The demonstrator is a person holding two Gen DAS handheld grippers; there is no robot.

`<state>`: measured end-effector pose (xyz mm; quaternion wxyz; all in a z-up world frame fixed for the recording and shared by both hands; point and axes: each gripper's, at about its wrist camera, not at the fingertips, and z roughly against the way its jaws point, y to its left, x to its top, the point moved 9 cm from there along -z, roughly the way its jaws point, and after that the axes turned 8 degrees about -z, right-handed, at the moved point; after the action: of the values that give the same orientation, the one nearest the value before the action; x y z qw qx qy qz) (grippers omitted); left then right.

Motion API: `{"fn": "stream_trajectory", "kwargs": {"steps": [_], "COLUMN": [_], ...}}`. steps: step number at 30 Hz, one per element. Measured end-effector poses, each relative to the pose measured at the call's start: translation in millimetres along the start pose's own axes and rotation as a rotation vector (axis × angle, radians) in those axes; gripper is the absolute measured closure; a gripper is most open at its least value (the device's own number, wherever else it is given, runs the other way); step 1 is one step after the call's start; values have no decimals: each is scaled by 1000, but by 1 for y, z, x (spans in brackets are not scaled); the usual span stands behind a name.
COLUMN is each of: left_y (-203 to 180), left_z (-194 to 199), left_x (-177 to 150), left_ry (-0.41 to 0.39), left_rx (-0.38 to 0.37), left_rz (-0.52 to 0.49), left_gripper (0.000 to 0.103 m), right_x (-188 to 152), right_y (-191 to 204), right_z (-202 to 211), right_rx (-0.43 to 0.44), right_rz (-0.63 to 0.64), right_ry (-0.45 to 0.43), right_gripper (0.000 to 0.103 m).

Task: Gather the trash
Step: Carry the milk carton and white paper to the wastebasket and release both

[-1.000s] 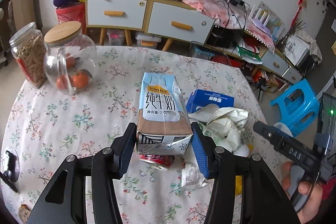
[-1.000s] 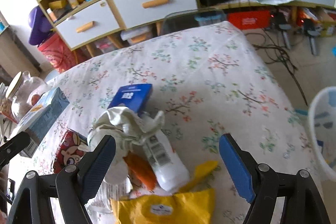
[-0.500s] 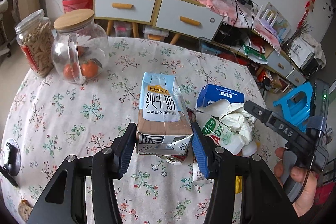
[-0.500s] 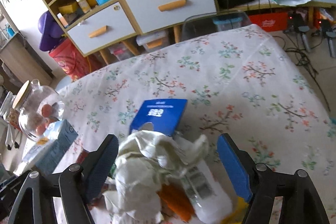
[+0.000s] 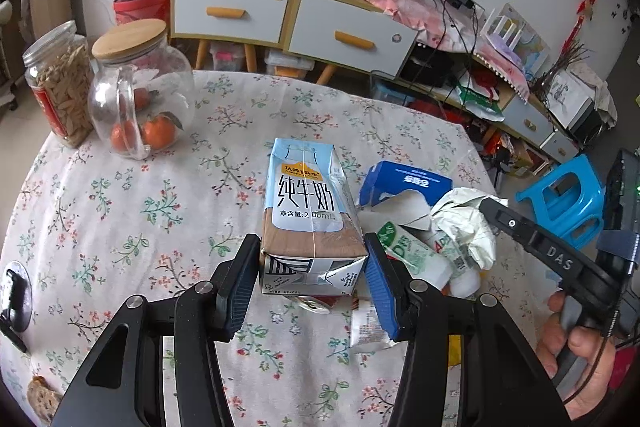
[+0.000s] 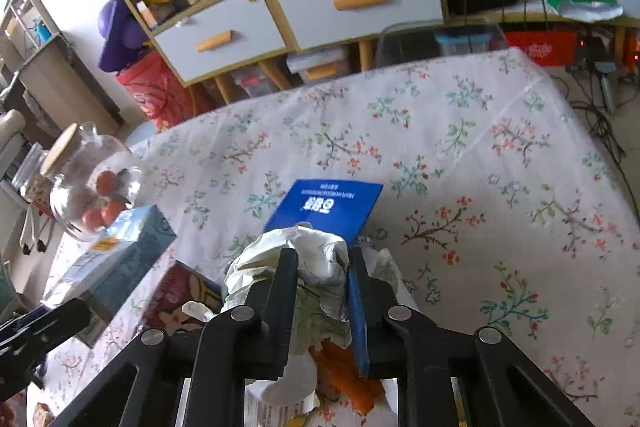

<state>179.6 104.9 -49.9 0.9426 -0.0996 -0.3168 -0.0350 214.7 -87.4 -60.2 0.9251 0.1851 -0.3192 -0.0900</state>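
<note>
Right gripper (image 6: 322, 269): jaws closing, pads pressed into a crumpled white wrapper (image 6: 304, 259) between them. Left gripper (image 5: 312, 277): clamped on the base of a blue milk carton (image 5: 306, 211), both pads flat against its sides.

Landmark: the carton. To its right lie the trash items: a blue box (image 5: 404, 181), a white bottle (image 5: 416, 257) with green print, and the wrapper on top of them. Under the carton's near end, a can (image 5: 314, 304) rim shows.

Only the left view shows the person's hand (image 5: 576, 355) on the right tool's handle, and the two jars (image 5: 140, 95) at the carton's far left in full. Only the right view shows the red pack (image 6: 180, 293) beside the carton and an orange piece (image 6: 348, 375) beneath the wrapper. All sits on the floral tablecloth (image 6: 480, 167).
</note>
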Motion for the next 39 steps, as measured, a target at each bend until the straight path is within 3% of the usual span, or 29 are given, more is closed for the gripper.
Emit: {"fn": "stream_trajectory", "kwargs": {"steps": [6, 14, 30, 39], "left_y": [-22, -64, -177, -260], "left_z": [5, 6, -6, -18], "left_x": [3, 3, -11, -40], "left_ry": [-17, -23, -4, 55], "left_rx": [-32, -84, -218, -328], "left_rz": [-22, -62, -169, -278], "left_gripper": [49, 49, 49, 49], "right_x": [8, 17, 19, 3], "right_y": [-10, -56, -202, -276], "right_z": [27, 63, 147, 201], "right_rx": [-6, -74, -239, -297], "right_rz": [-14, -77, -281, -406], "right_ry": [-33, -68, -123, -147], "right_gripper": [82, 82, 82, 82]}}
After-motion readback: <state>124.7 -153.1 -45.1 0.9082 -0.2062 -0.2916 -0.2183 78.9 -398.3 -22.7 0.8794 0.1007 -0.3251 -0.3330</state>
